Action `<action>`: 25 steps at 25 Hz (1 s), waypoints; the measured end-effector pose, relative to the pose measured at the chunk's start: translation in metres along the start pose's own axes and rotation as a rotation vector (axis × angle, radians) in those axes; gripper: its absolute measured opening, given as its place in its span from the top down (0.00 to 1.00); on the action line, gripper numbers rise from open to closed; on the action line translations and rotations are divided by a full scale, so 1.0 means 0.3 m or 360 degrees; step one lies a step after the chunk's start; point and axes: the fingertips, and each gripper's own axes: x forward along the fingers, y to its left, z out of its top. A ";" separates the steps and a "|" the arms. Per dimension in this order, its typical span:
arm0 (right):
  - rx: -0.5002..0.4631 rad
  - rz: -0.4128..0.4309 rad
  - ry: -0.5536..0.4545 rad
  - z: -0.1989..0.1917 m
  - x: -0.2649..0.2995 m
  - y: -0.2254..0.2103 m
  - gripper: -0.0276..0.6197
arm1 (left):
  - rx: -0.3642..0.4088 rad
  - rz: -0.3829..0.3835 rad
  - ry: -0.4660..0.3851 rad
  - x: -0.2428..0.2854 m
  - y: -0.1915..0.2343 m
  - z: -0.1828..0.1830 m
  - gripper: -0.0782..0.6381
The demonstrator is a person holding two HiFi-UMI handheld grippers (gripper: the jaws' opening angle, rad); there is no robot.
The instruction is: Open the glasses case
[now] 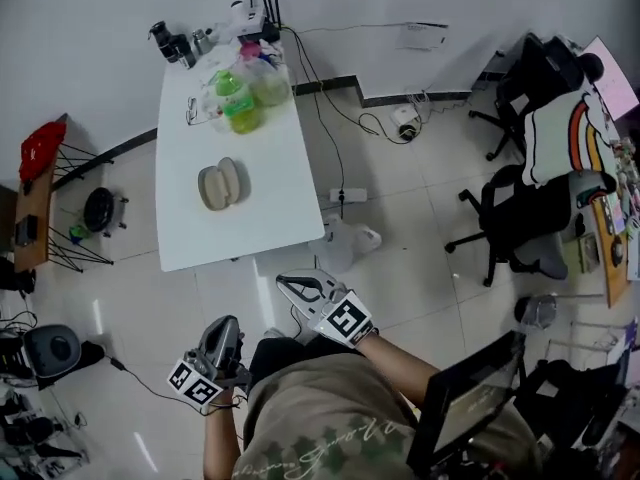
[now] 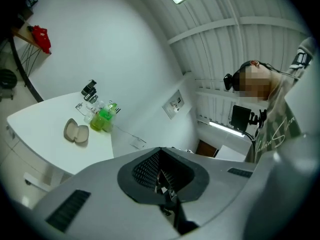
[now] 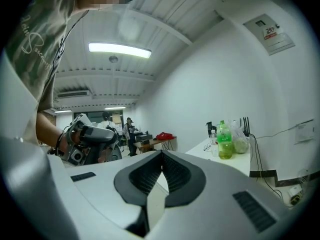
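Left gripper is clenched with nothing in it. The left gripper view shows its pads together and no object between them. You hold it low, off the near edge of the white table.

The glasses case sits mid-table, up and away from both grippers and well apart from each. It looks like two tan shells lying side by side, so my read is that it's already splayed open or close to it; the left gripper view shows the same double shape. Each shell's long axis runs away from you, with the seam between them running the same way.

Right gripper is also clenched and empty, jaws pressed together in its own view. It sits just off the table's front edge and looks slightly nearer the case than the left one, though the left lines up more directly below it.

Writing:
- The green bottle at the far end has a label, too small to read.
- The wall notice has red print I can't make out.
- The script on your shirt isn't legible.
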 end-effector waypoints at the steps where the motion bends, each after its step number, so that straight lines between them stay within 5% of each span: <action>1: 0.0005 -0.0022 -0.0003 0.000 -0.019 -0.005 0.94 | 0.0010 0.0005 0.0017 0.004 -0.005 -0.018 0.88; 10: -0.0042 -0.0120 -0.0032 0.083 -0.019 0.073 0.94 | -0.0026 0.0015 0.0036 -0.116 0.047 -0.035 0.88; 16: -0.0063 -0.0178 -0.0037 0.086 -0.054 0.103 0.94 | -0.0097 0.0169 0.0123 -0.175 0.125 -0.127 0.88; 19: -0.0078 -0.0200 -0.0056 0.129 -0.023 0.145 0.94 | -0.0002 0.0176 0.0137 -0.198 0.115 -0.082 0.88; 25: -0.0148 -0.0240 -0.0048 0.172 0.020 0.210 0.94 | -0.0045 0.0103 0.0077 -0.212 0.084 -0.046 0.88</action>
